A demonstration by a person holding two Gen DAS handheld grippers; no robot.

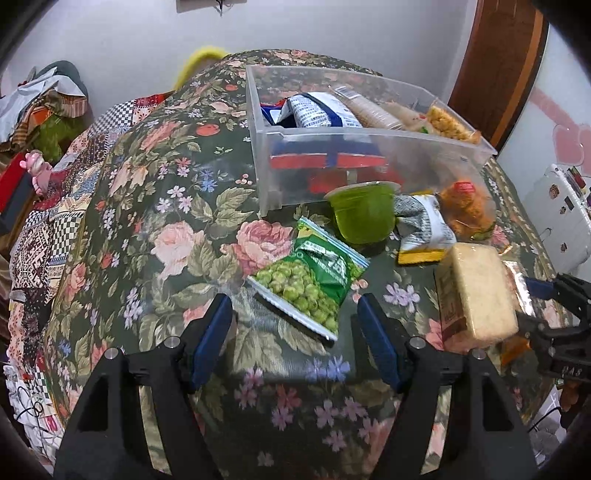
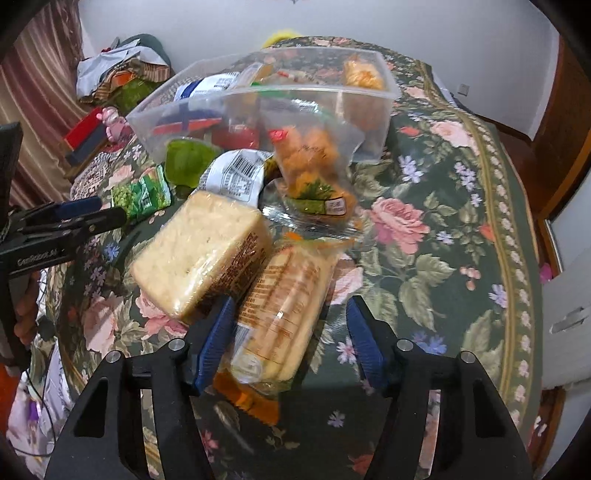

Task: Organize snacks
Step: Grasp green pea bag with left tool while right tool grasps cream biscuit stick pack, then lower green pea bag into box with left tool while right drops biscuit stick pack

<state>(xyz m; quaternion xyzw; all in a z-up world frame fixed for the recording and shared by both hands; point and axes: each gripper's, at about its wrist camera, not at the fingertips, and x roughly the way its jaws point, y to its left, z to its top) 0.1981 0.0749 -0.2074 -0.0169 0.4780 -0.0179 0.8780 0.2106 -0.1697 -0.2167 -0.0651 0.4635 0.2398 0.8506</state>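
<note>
A clear plastic bin (image 1: 369, 147) (image 2: 365, 122) stands on the floral tablecloth and holds several snack packs. In front of it lie a green pea packet (image 1: 310, 282) (image 2: 142, 197), a green jelly cup (image 1: 360, 214) (image 2: 184, 160), a white-and-yellow packet (image 1: 424, 229) (image 2: 236, 173) and an orange snack bag (image 1: 467, 208) (image 2: 314, 166). My left gripper (image 1: 295, 332) is open, just short of the pea packet. My right gripper (image 2: 291, 332) is open around a long cracker pack (image 2: 284, 306). A square cracker pack (image 2: 199, 254) (image 1: 476, 291) lies beside it.
The table (image 1: 177, 229) (image 2: 443, 206) wears a dark floral cloth and drops off at the right. Clothes and a quilted cover (image 1: 44, 192) lie to the left. A white wall (image 1: 295, 29) is behind. The left gripper shows in the right wrist view (image 2: 92, 214).
</note>
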